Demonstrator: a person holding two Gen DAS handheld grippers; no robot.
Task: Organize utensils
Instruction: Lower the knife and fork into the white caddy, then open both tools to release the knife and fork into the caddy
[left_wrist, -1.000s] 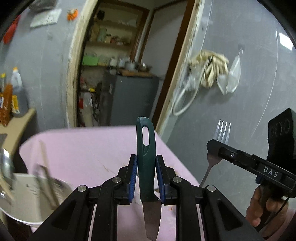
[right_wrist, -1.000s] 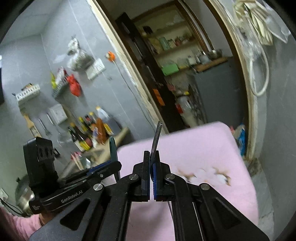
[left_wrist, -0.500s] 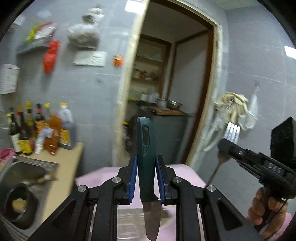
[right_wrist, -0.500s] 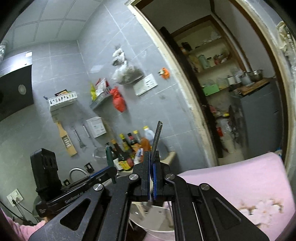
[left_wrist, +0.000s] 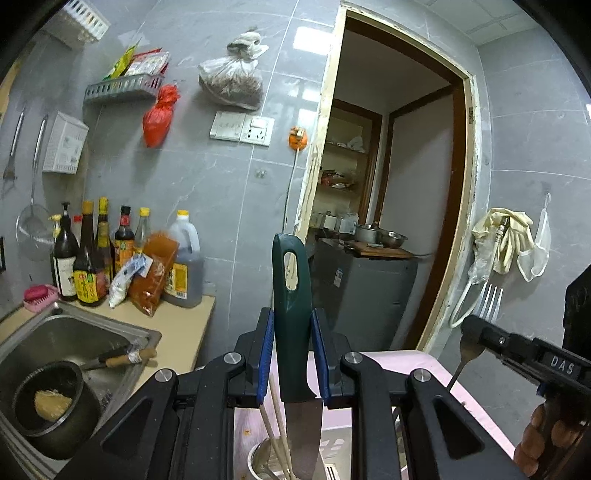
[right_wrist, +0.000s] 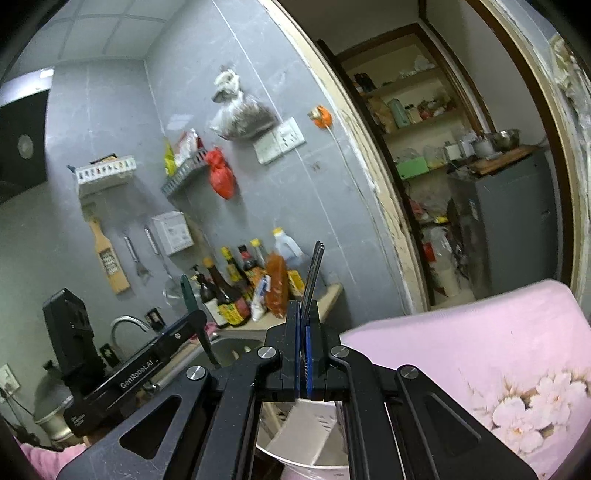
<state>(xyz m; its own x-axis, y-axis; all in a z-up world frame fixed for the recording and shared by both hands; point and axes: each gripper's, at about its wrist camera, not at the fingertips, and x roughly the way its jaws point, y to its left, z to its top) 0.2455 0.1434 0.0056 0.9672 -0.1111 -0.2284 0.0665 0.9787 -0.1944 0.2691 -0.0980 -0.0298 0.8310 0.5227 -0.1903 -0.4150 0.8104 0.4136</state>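
Observation:
A knife (left_wrist: 291, 295) with a dark green handle stands upright in my left gripper (left_wrist: 291, 350), which is shut on the handle. Its steel blade (left_wrist: 302, 435) points down. Under the blade stands a white utensil holder (left_wrist: 336, 454) with chopsticks (left_wrist: 271, 417) in it. At the right, my right gripper (left_wrist: 476, 332) is shut on a metal fork (left_wrist: 488, 301), tines up. In the right wrist view the fork (right_wrist: 313, 273) shows edge-on between the shut pads of the right gripper (right_wrist: 304, 354). There the left gripper (right_wrist: 192, 325) with the knife (right_wrist: 186, 291) is at the left, and the white holder (right_wrist: 306, 428) lies below.
A steel sink (left_wrist: 74, 332) with a black pot (left_wrist: 48, 402) is at the lower left. Several sauce bottles (left_wrist: 96, 258) crowd the counter (left_wrist: 184, 325) behind it. A pink cloth covers the table (right_wrist: 480, 350). An open doorway (left_wrist: 399, 184) leads to a grey cabinet (left_wrist: 369, 291).
Both views have swung from the pink table and doorway toward the tiled wall, the bottles and the sink. The knife and the fork have stayed gripped, and the white holder now sits below both grippers.

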